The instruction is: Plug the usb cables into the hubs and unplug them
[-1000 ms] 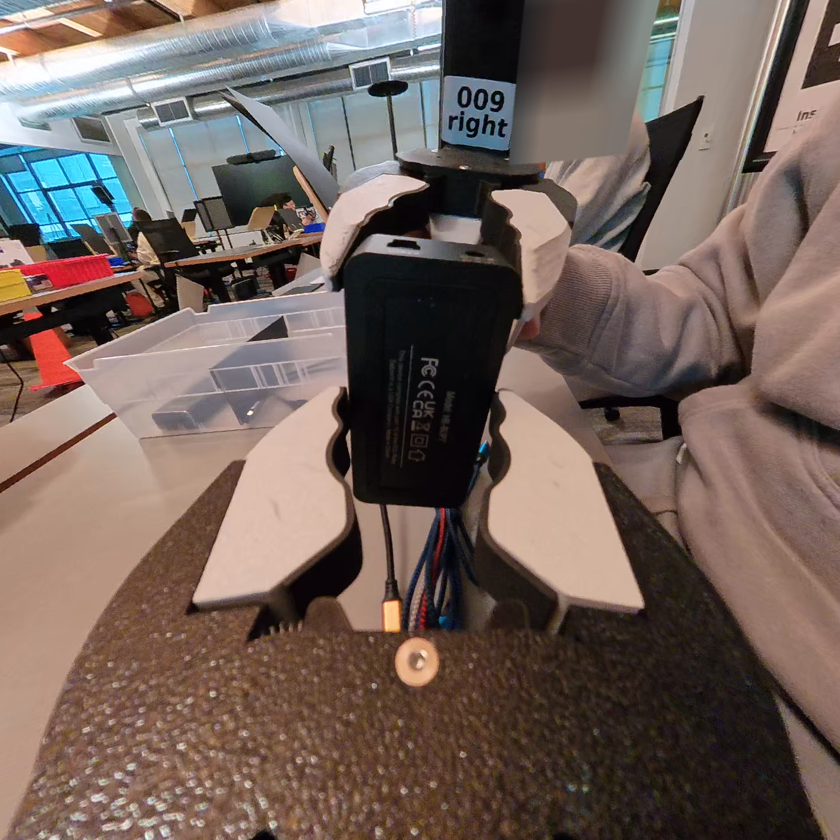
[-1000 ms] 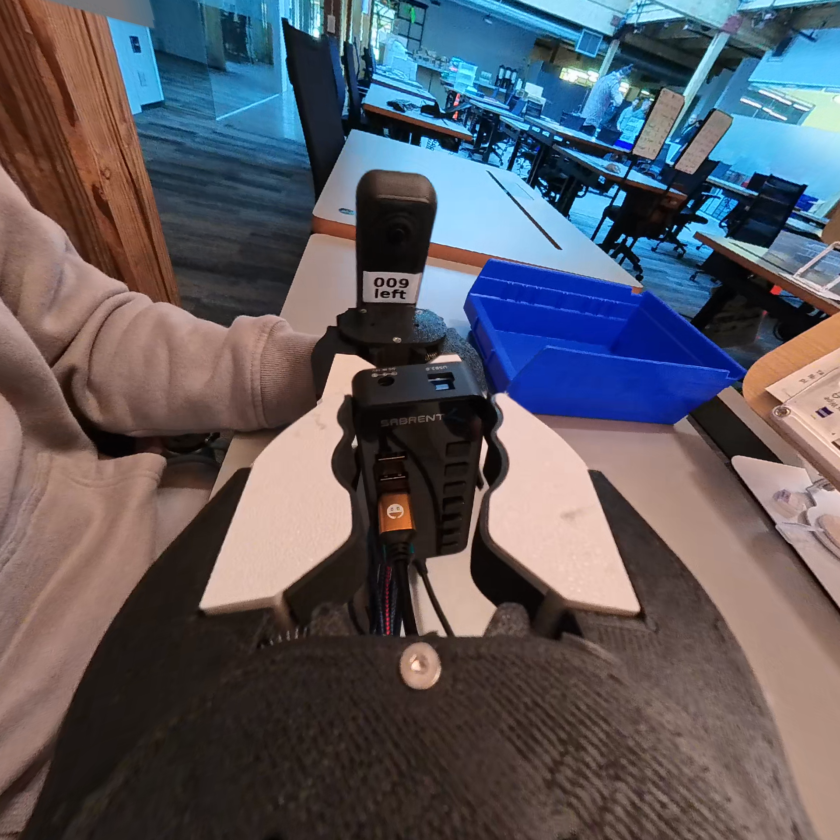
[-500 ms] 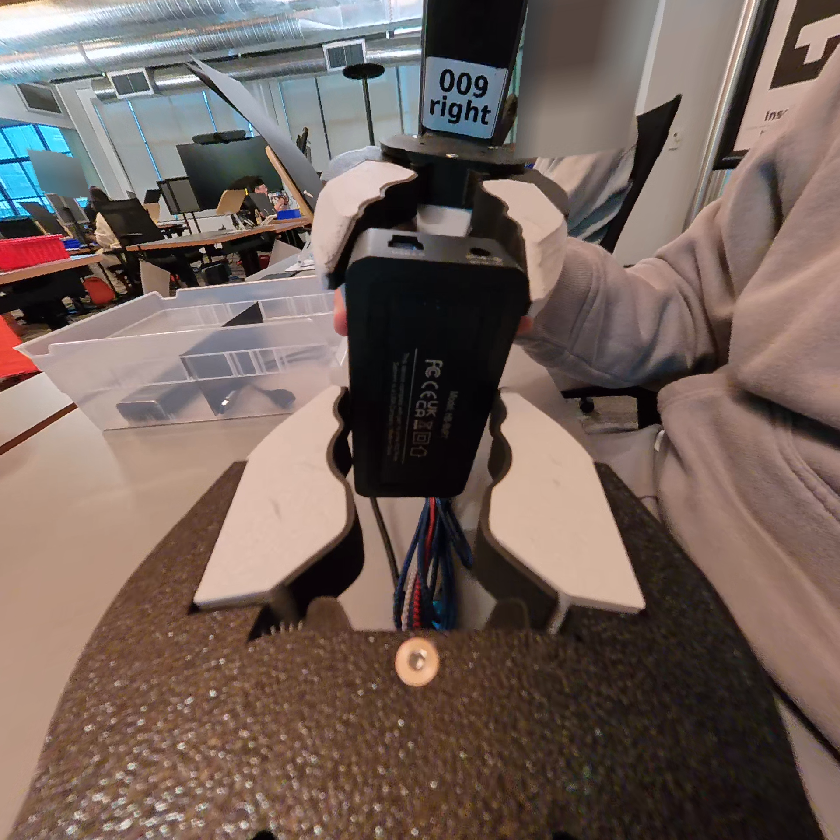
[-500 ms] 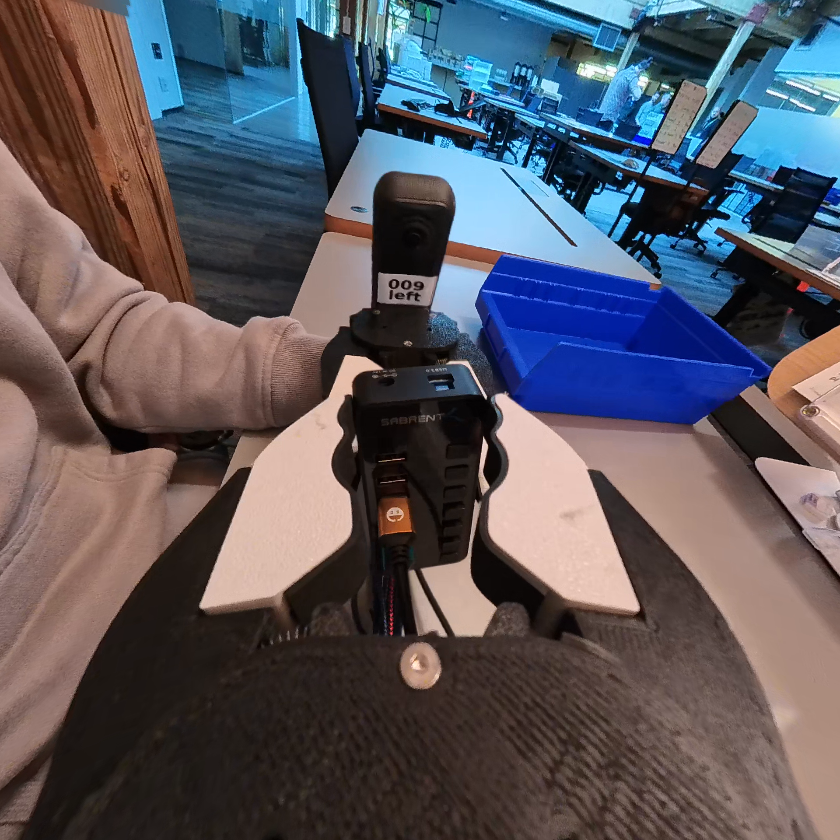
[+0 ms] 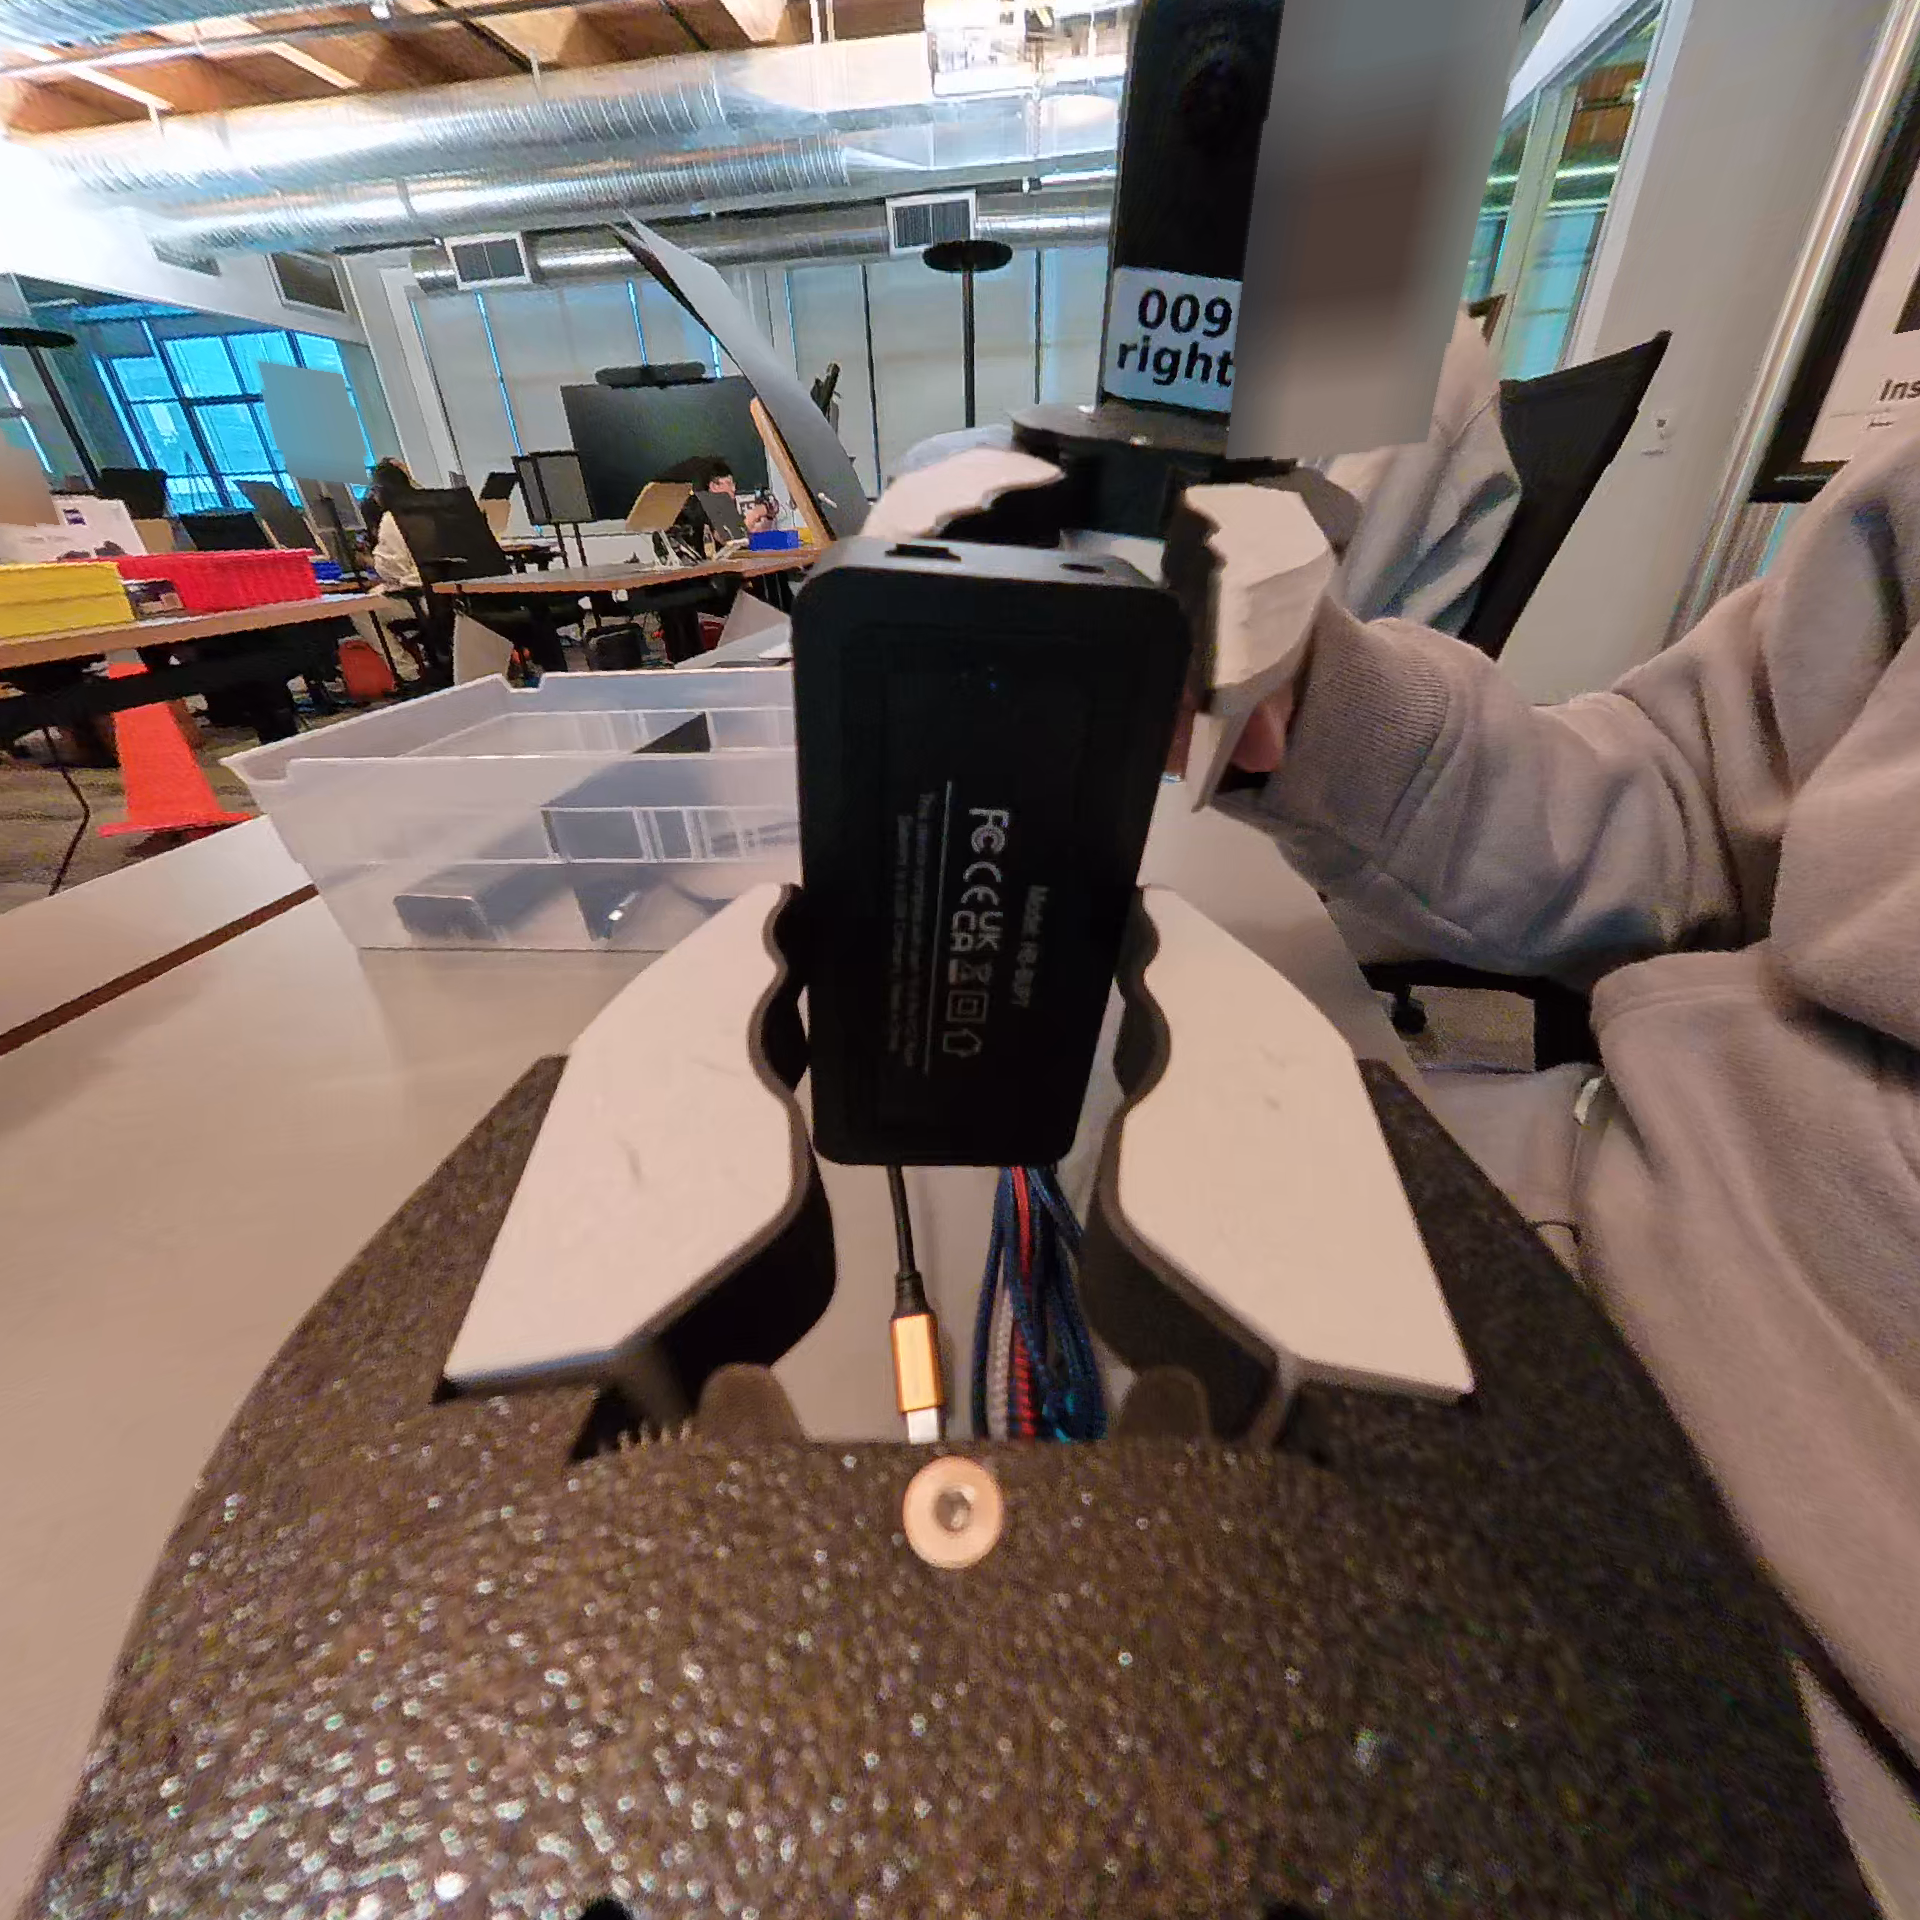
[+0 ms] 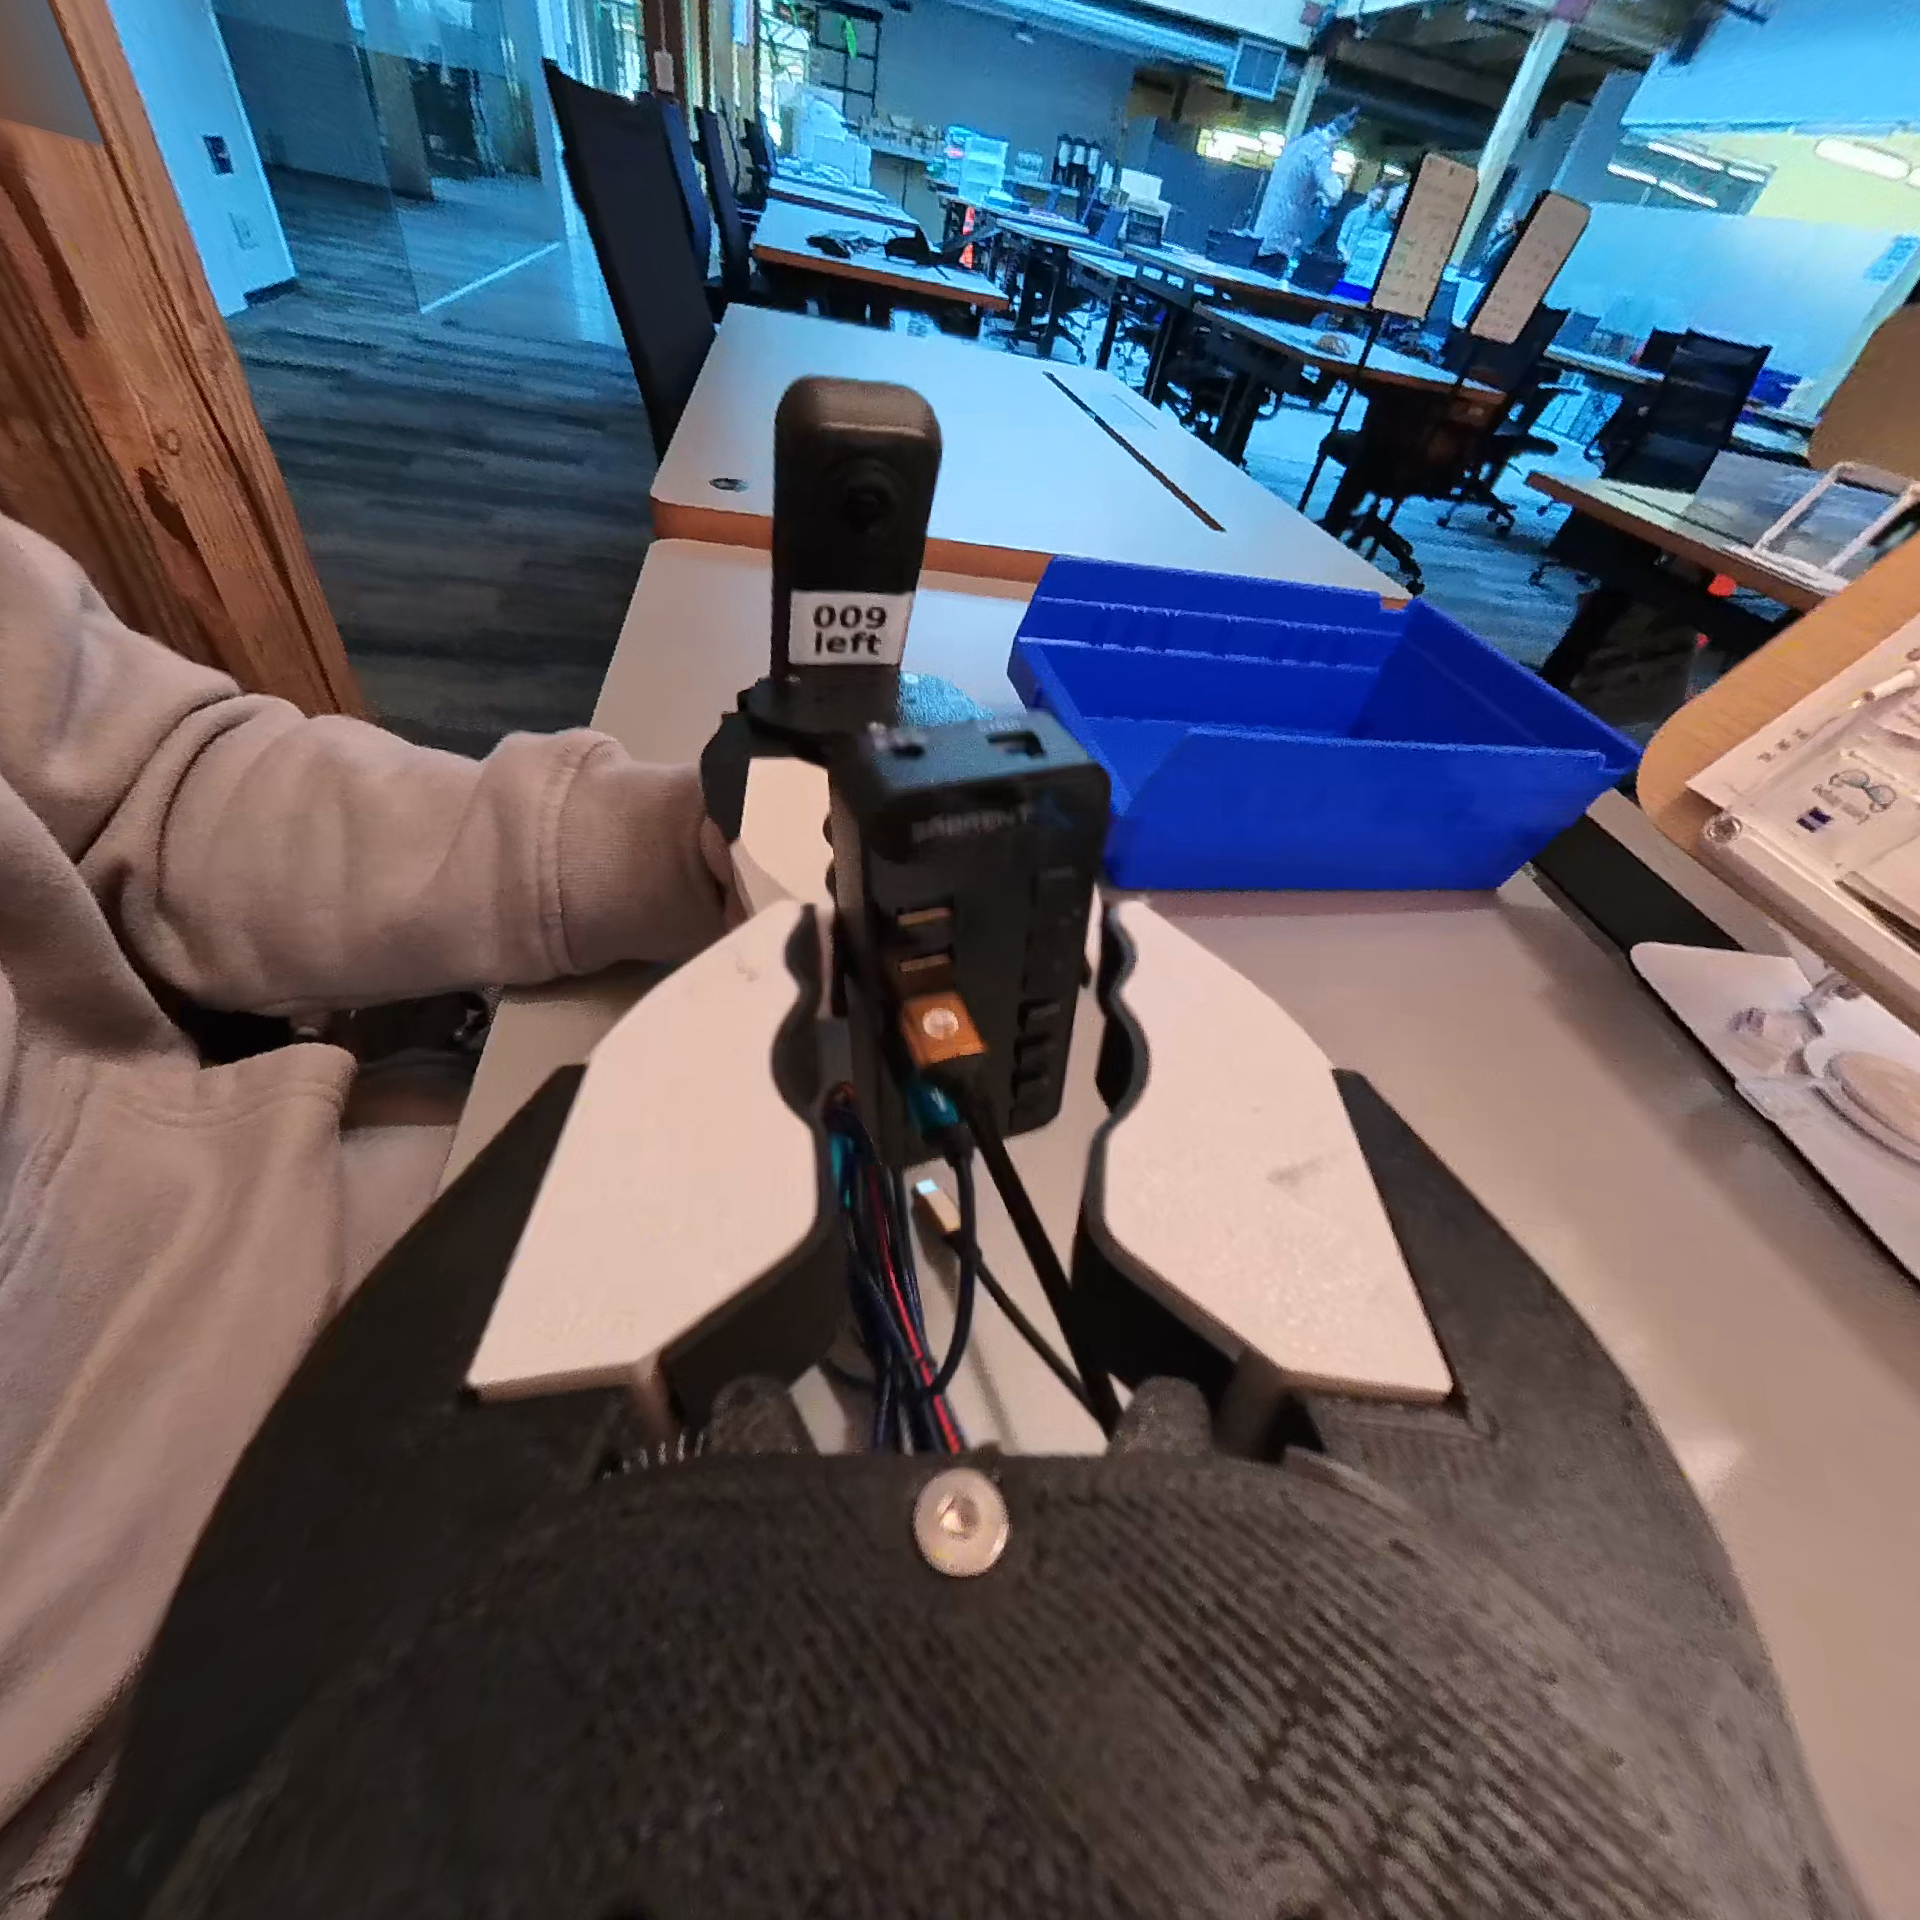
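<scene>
A black USB hub (image 5: pixel 987 862) is held off the table between both grippers. My left gripper (image 5: pixel 956 914) is shut on its lower half. My right gripper (image 6: pixel 961 914) comes from the opposite side, and its fingers press against the sides of the hub (image 6: pixel 977 914). An orange plug (image 6: pixel 940 1039) and a teal plug (image 6: pixel 925 1103) sit in the hub's ports. Braided blue and red cables (image 5: pixel 1029 1309) hang from it. A loose gold connector (image 5: pixel 916 1371) dangles on a black lead and also shows in the right wrist view (image 6: pixel 935 1210).
A clear plastic bin (image 5: pixel 499 790) stands on the grey table (image 5: pixel 260 1091) to the left. A blue bin (image 6: pixel 1299 769) stands behind the hub in the right wrist view. Packets on a board (image 6: pixel 1849 831) lie at the right. A person's grey sleeves (image 5: pixel 1558 779) flank both grippers.
The hub has slid farther out along my right fingers and turned, so one side shows. The gold connector has swung back into the left wrist view. My left grip is unchanged.
</scene>
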